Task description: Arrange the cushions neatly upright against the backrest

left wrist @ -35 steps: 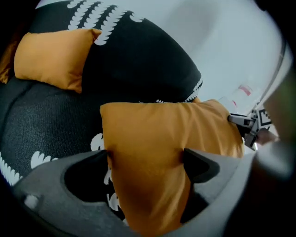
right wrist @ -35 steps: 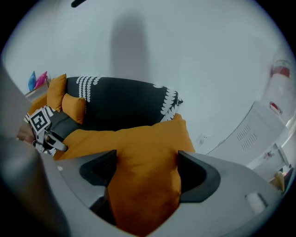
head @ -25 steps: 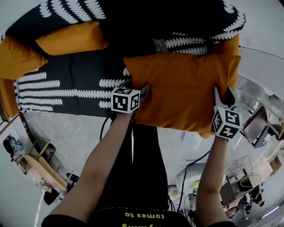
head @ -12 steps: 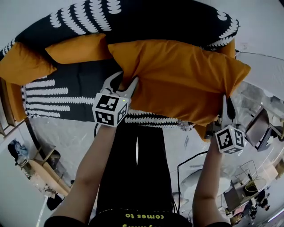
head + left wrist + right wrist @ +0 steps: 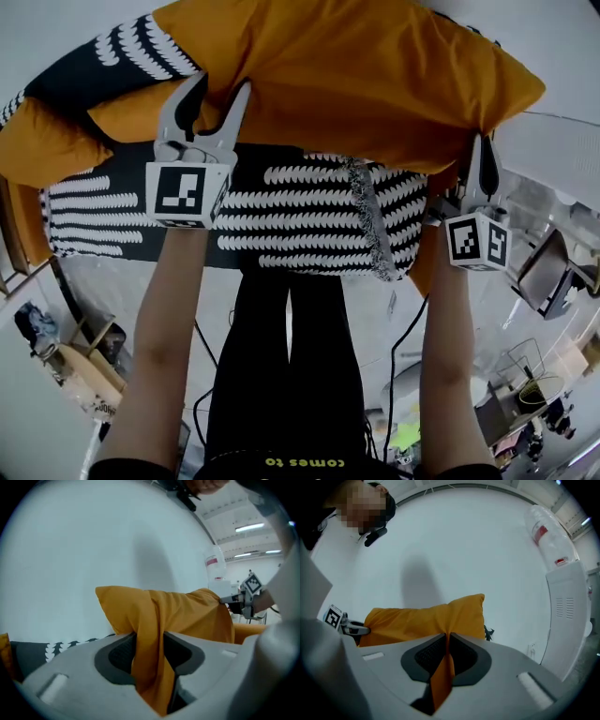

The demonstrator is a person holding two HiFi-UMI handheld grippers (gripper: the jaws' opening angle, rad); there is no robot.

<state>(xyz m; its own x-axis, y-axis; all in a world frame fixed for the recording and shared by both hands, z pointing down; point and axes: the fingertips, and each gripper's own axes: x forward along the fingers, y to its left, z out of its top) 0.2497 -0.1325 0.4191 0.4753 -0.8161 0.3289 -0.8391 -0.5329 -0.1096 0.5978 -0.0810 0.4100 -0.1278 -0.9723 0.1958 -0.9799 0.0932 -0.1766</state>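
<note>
Head view: we hold the large orange cushion [image 5: 356, 75] raised above the black-and-white patterned sofa seat [image 5: 281, 220]. Our left gripper [image 5: 218, 86], jaws just closing, pinches a thick fold of its left edge. Our right gripper [image 5: 483, 150], jaws also just closing, clamps thin fabric at its right corner.

— What else is showing?
— A black-and-white patterned throw [image 5: 281, 220] is lying spread out, fringe hanging. Off to the side, a water dispenser [image 5: 567, 606] is standing, carrying a red-labelled bottle [image 5: 544, 532].
</note>
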